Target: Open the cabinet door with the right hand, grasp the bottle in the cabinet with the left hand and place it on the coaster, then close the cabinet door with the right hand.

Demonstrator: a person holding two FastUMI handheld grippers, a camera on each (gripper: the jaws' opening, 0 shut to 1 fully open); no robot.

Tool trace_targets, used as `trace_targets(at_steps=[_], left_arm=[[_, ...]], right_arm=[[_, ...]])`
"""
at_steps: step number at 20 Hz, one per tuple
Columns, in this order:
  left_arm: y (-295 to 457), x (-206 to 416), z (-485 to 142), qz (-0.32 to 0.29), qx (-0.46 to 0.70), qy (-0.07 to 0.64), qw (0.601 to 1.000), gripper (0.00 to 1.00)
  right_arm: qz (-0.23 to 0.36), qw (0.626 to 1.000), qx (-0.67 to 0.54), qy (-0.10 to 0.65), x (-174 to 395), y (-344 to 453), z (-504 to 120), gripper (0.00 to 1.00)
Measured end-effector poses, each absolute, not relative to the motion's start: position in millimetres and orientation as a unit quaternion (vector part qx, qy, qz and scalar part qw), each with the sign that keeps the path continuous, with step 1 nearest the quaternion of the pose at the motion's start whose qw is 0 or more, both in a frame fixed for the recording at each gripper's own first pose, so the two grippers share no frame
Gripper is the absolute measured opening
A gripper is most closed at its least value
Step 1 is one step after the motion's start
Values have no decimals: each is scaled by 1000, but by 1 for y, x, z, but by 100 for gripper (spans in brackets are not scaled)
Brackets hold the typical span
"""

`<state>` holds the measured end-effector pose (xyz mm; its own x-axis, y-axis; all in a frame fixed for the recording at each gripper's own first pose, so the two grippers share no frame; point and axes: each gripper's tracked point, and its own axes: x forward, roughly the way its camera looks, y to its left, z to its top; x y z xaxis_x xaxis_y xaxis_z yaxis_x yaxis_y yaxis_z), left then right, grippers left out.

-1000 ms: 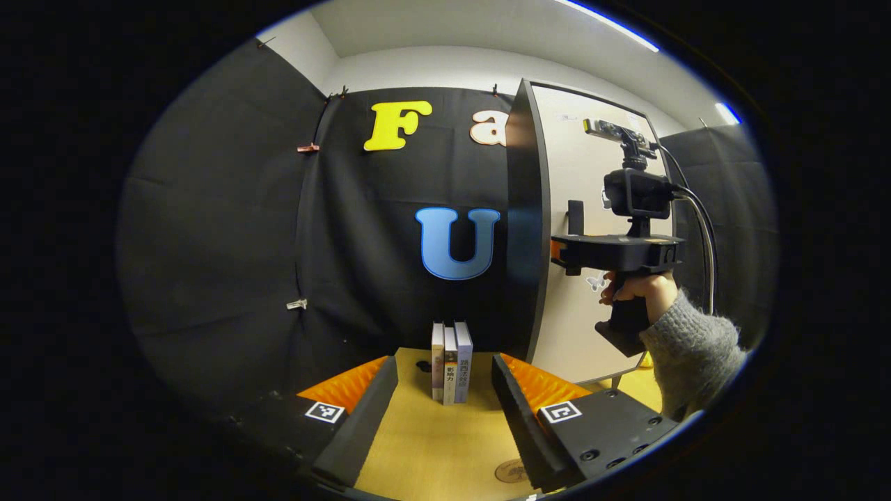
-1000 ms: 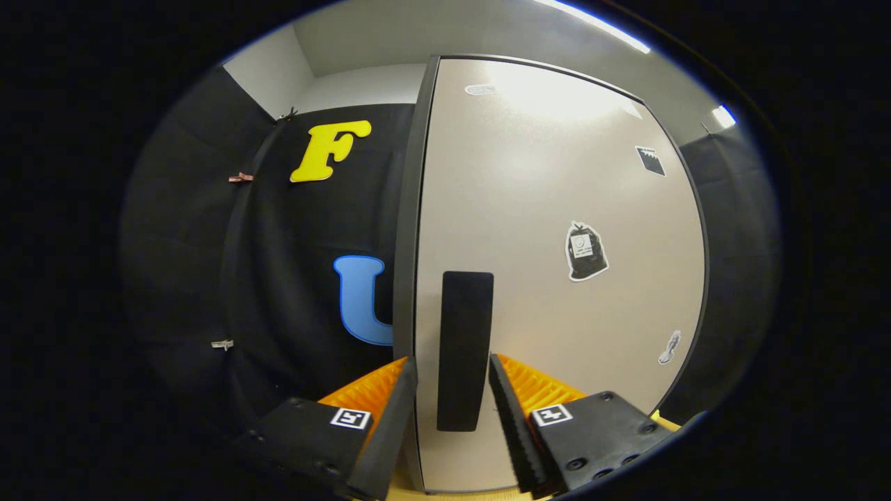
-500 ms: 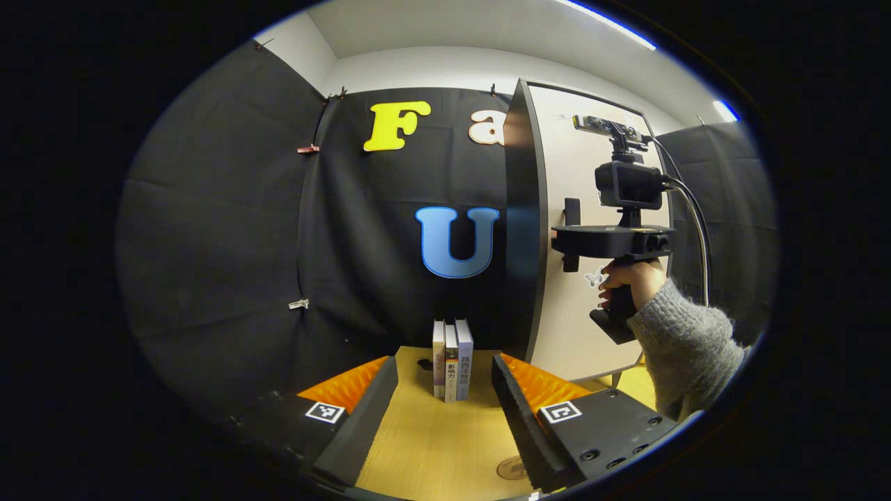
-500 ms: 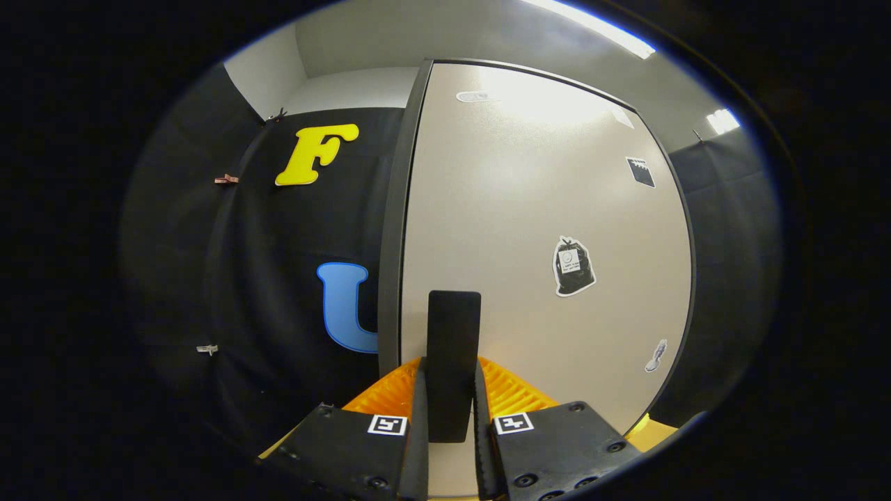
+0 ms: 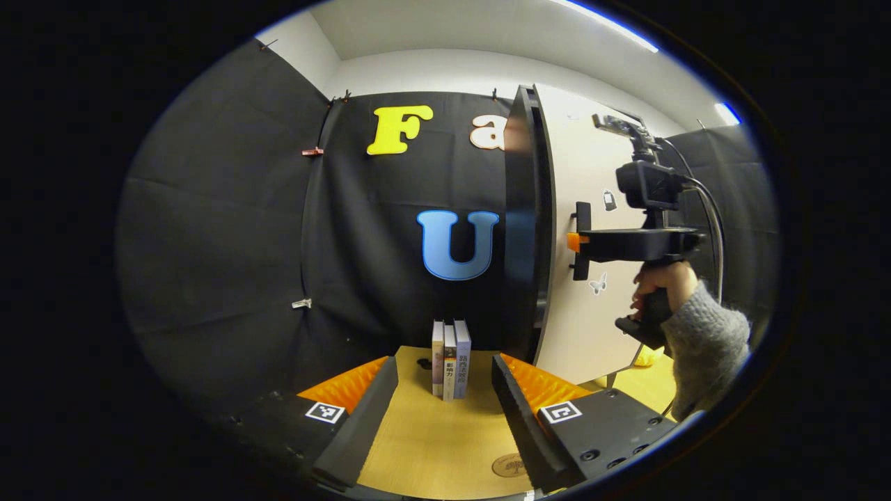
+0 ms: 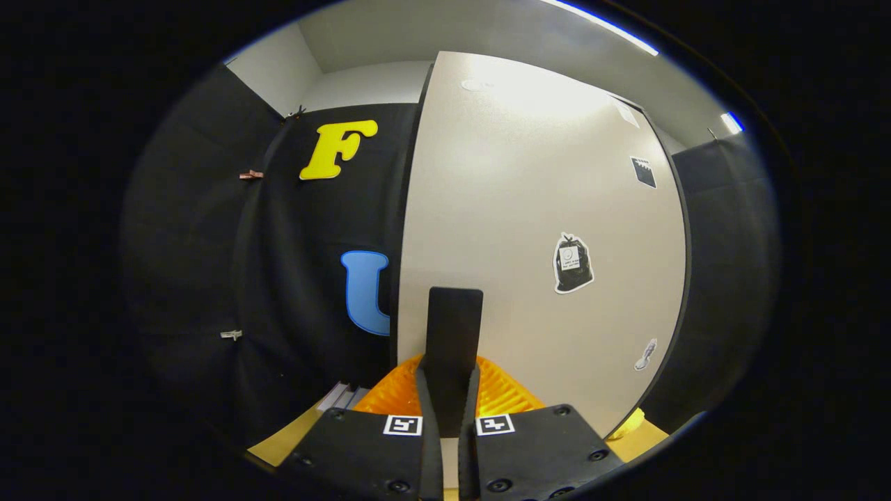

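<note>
The cabinet door (image 6: 543,229) has begun to swing: a second ago the right gripper (image 6: 449,410) stood with its fingers spread on either side of the dark handle (image 6: 454,327), half a second ago they had closed in on it, and now both press on it while the door's edge stands clear of the cabinet's dark side panel (image 5: 522,223) in the left gripper view. That puts the first step, opening the door, under way but far from finished, since the gap is only a narrow one. The bottle sits somewhere inside the cabinet and cannot be seen through so thin an opening. The coaster (image 5: 509,465) lies on the wooden table (image 5: 431,438), partly cut off behind a finger of the left gripper (image 5: 445,410), which hangs low with its jaws wide apart and nothing between them. Three books (image 5: 450,358) stand upright beyond it. A hand (image 5: 661,282) in a grey sleeve (image 5: 703,344) holds the right gripper's grip; the small stickers on the door are too small to make out.
</note>
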<state>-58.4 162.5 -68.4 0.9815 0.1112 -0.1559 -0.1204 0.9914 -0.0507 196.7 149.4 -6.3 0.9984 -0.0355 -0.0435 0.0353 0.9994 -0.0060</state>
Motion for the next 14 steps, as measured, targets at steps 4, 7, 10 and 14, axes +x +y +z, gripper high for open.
trace_targets(at_steps=[4,7,10,14], left_arm=[[142,-59,-65,34,-22,73,997,87],[128,-60,-63,18,-17,69,997,87],[112,-62,-58,2,-15,66,998,86],[89,-62,-54,-25,-11,60,998,86]], right_arm=[[-3,1000,2,26,173,148,5,13],[-3,1000,4,28,149,138,10,13],[0,1000,2,30,122,124,12,13],[3,999,7,36,94,102,16,13]])
